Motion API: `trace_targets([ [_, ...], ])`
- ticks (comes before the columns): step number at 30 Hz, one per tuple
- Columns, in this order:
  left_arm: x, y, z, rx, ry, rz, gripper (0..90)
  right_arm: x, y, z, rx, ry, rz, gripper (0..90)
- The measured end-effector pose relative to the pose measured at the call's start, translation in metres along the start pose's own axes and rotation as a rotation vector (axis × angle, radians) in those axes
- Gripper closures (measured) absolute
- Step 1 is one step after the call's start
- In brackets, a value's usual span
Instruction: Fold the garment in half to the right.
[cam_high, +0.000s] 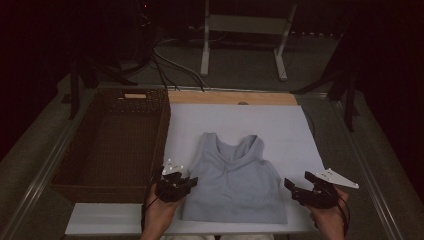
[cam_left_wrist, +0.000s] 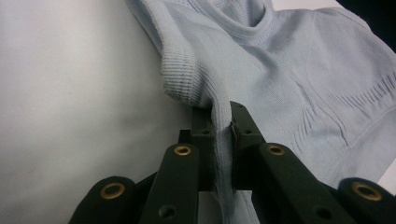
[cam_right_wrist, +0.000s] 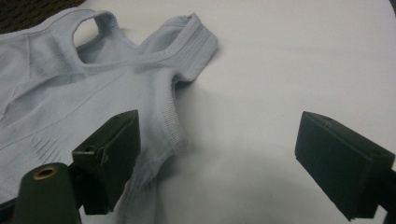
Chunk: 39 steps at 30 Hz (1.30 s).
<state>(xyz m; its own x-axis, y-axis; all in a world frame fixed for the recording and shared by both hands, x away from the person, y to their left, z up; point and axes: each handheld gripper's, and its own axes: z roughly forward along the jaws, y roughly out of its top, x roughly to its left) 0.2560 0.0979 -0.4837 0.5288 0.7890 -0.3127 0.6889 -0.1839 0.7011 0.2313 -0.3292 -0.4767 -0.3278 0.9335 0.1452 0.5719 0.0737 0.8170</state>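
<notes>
A light blue sleeveless top (cam_high: 232, 180) lies flat on a white board (cam_high: 280, 125), straps toward the far side. My left gripper (cam_high: 193, 181) is at the top's left side edge, below the armhole. In the left gripper view the gripper (cam_left_wrist: 222, 119) is shut on a pinched fold of the top (cam_left_wrist: 289, 70), which bunches up between the jaws. My right gripper (cam_high: 299, 180) sits just off the top's right edge, open. In the right gripper view the gripper (cam_right_wrist: 224, 149) has its jaws wide apart. Its left jaw is over the hem of the top (cam_right_wrist: 70, 93), and its right jaw is over bare board.
A dark wicker basket (cam_high: 75, 145) stands to the left of the board, close beside my left gripper. A wooden strip (cam_high: 230, 97) runs along the board's far edge. Cables and a white stand (cam_high: 245, 30) lie on the floor beyond the table.
</notes>
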Motion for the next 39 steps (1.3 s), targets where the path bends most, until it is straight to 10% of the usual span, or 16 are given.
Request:
trace_targets([
  [39,-0.022,0.019,0.007,0.015,-0.045,0.05,84.8,0.001,0.0,0.001,-0.003,0.001,-0.007,14.6],
])
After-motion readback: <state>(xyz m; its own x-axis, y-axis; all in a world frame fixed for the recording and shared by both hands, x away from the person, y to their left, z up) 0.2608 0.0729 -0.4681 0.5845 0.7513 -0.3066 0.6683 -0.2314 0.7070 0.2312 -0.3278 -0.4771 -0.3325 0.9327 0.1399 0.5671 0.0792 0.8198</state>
